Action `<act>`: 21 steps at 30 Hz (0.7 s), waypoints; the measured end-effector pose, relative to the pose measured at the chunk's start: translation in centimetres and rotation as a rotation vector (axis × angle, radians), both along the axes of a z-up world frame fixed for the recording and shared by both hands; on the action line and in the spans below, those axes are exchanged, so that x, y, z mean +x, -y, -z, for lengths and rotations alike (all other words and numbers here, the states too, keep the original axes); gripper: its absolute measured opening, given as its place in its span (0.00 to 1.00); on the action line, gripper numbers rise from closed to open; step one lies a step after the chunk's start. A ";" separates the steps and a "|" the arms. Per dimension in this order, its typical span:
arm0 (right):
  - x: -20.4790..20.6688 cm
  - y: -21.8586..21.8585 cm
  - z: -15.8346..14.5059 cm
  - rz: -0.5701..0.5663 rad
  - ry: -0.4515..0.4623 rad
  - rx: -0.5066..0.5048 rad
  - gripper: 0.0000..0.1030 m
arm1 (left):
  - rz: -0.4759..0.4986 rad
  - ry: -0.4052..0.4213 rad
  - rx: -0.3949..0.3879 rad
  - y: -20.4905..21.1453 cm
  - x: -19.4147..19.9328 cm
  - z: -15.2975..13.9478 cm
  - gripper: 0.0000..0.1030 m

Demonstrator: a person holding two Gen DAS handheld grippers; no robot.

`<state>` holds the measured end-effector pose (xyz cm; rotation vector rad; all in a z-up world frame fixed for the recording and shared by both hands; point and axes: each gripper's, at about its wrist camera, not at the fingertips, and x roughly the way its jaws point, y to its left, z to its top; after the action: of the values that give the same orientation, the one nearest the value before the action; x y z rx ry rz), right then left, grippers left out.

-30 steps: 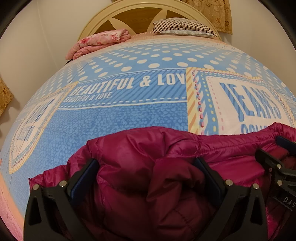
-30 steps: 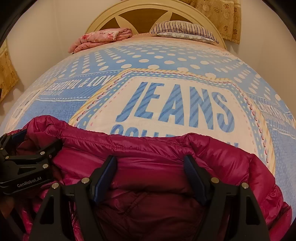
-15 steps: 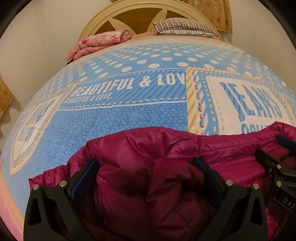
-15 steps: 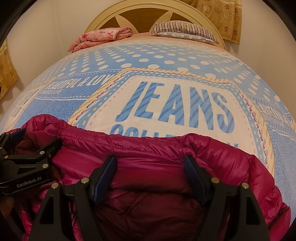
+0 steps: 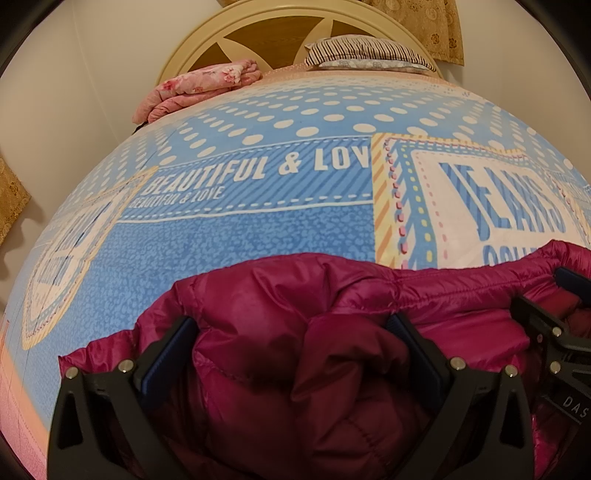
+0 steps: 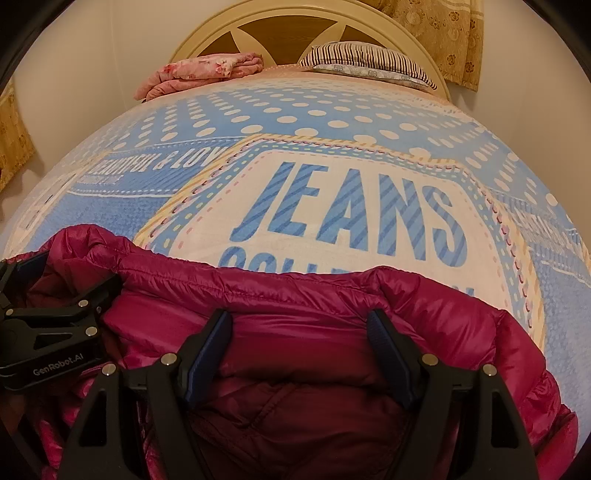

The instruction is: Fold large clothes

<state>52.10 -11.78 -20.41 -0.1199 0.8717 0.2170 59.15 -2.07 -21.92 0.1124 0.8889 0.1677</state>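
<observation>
Magenta puffer jacket (image 5: 280, 354) bunched at the near edge of the bed (image 6: 332, 125), left tool (image 5: 291, 343) level, fingers spread wide around a thick fold, right tool (image 6: 299, 339) beside it, likewise spread over the padding, both aimed toward the headboard (image 5: 280, 33)

Bed dressed in blue

Blue bedspread (image 6: 332, 122) covers it; pink blanket (image 6: 199, 74) and striped pillow (image 6: 362, 57) against headboard (image 6: 280, 27).
</observation>
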 end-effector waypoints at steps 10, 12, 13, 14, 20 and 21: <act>0.0 0.0 0.0 -0.002 -0.002 -0.004 0.75 | 0.002 0.000 0.006 0.0 0.0 0.0 1.00; 0.0 0.0 0.0 -0.003 -0.006 -0.010 0.75 | 0.003 -0.003 0.002 0.0 0.1 0.1 1.00; 0.0 -0.1 0.0 -0.003 -0.007 -0.013 0.75 | 0.003 -0.003 0.003 0.0 0.1 0.1 1.00; 0.0 0.0 0.0 -0.003 -0.008 -0.017 0.75 | 0.003 -0.002 0.005 0.0 0.1 0.1 1.00; 0.5 -0.4 -0.7 -0.062 -0.042 -0.054 0.76 | 0.031 -0.063 -0.041 -0.7 0.9 -0.4 1.00; 0.6 -0.3 -1.0 -0.076 -0.057 -0.054 0.76 | 0.043 -0.083 -0.054 -0.8 0.8 -0.8 1.00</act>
<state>52.68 -11.50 -19.41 -0.1984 0.9314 0.2688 59.99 -1.28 -21.16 0.0882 0.9726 0.0994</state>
